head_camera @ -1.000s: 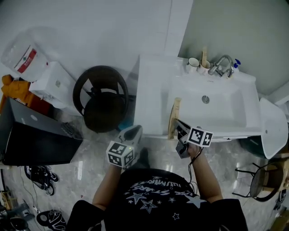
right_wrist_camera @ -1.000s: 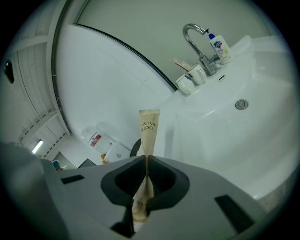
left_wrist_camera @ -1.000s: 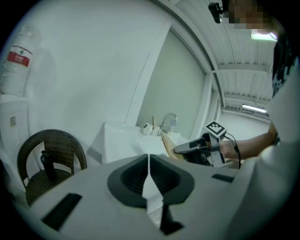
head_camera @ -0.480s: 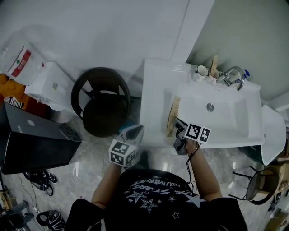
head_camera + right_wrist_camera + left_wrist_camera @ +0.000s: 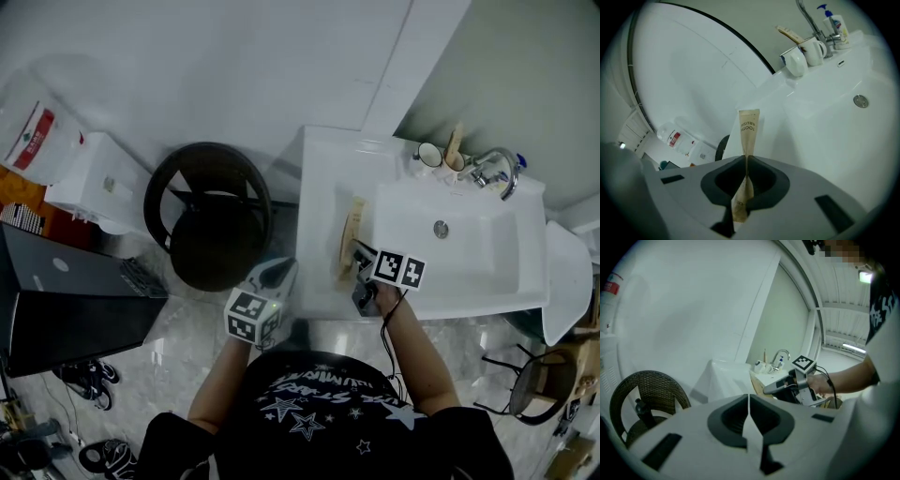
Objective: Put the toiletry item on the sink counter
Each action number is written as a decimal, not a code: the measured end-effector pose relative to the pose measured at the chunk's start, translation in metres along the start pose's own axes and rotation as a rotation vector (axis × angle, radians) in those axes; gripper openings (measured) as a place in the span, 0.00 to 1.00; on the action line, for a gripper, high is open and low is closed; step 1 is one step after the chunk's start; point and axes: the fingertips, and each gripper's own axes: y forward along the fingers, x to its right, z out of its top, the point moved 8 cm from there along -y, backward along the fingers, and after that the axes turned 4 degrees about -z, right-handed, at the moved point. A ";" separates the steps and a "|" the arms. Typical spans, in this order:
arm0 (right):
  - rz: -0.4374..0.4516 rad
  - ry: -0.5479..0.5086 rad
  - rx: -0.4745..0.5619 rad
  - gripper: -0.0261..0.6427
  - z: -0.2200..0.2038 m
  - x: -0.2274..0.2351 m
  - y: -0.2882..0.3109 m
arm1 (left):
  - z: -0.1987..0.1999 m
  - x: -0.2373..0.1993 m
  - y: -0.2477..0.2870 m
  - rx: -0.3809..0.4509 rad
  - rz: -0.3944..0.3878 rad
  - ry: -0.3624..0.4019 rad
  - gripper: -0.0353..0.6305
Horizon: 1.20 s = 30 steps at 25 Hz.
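Note:
The toiletry item is a tan paper toothbrush packet [image 5: 749, 133], pinched upright between the jaws of my right gripper [image 5: 746, 180], which is shut on it. In the head view the packet [image 5: 350, 234] hangs over the flat left part of the white sink counter [image 5: 322, 178], beside the basin [image 5: 469, 253]. My right gripper [image 5: 361, 264] reaches in from the counter's front edge. My left gripper [image 5: 276, 273] hangs left of the counter over the floor. Its jaws [image 5: 749, 411] are shut with nothing between them.
Two cups [image 5: 802, 55], a faucet [image 5: 808, 21] and a soap bottle [image 5: 834, 22] stand at the counter's back. A dark wicker chair [image 5: 211, 214] sits left of the counter. A black laptop [image 5: 66, 300], a white box [image 5: 94, 183] and a water jug [image 5: 28, 122] lie further left.
My right gripper has carried the packet left, from the basin's left edge to over the flat part of the counter. The left gripper has hardly moved.

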 end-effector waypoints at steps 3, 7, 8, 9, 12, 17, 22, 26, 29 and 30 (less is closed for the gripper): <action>-0.040 -0.012 -0.015 0.08 0.001 0.001 0.008 | 0.001 -0.007 0.002 -0.004 -0.004 0.000 0.09; -0.093 -0.030 -0.037 0.08 0.000 0.002 0.015 | -0.001 -0.011 0.005 -0.008 -0.014 -0.004 0.09; -0.098 -0.034 -0.040 0.08 0.000 0.002 0.015 | -0.001 -0.011 0.006 -0.008 -0.017 -0.006 0.09; -0.101 -0.039 -0.041 0.08 0.000 0.002 0.015 | 0.000 -0.011 0.006 -0.005 -0.019 -0.007 0.09; -0.111 -0.055 -0.036 0.08 0.001 0.000 0.016 | 0.002 -0.012 0.006 0.006 -0.019 -0.010 0.09; -0.103 -0.054 -0.019 0.08 -0.001 -0.001 0.015 | -0.001 -0.014 0.001 0.007 -0.007 -0.010 0.09; -0.089 -0.060 0.001 0.12 -0.004 0.000 0.004 | -0.003 -0.006 -0.003 -0.001 -0.014 0.013 0.09; -0.070 -0.059 0.017 0.15 -0.006 0.001 -0.009 | -0.001 0.008 -0.006 0.007 -0.022 0.021 0.09; -0.054 -0.065 0.031 0.15 -0.010 0.001 -0.022 | -0.002 0.020 -0.011 0.014 -0.018 0.032 0.09; -0.047 -0.064 0.035 0.15 -0.012 0.001 -0.026 | -0.003 0.024 -0.014 0.015 -0.015 0.036 0.09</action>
